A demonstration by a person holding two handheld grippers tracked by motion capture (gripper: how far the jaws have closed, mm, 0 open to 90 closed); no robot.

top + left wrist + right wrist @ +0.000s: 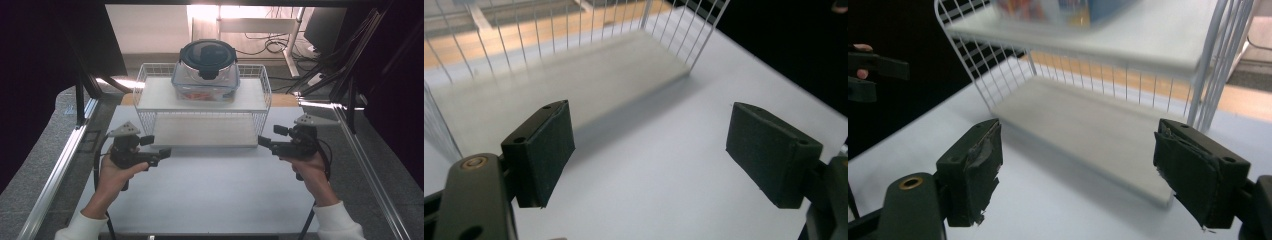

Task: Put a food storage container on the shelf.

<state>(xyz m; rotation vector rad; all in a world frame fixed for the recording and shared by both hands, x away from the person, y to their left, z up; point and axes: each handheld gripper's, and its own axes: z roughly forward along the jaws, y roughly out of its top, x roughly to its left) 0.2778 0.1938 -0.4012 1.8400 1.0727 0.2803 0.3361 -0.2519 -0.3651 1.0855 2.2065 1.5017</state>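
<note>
A white wire rack (155, 95) with two shelves stands at the middle back of the white table (210, 195). On its top shelf sits a clear food container (207, 70) with a dark round lid and colourful contents; it appears blurred (1068, 10) in the right gripper view. The lower shelf (200, 131) is bare. My left gripper (164, 152) hovers at the rack's front left corner, jaws wide open (651, 135) with nothing between them. At the front right corner, my right gripper (263, 141) is open too (1083, 165), facing the lower shelf (1088, 130).
Metal frame rails run along the table's left (60, 165) and right (365, 165) sides. Black struts (350, 75) rise at the back right. Cables (272, 45) lie on the floor behind the rack. The left gripper (873, 67) shows at the far left of the right gripper view.
</note>
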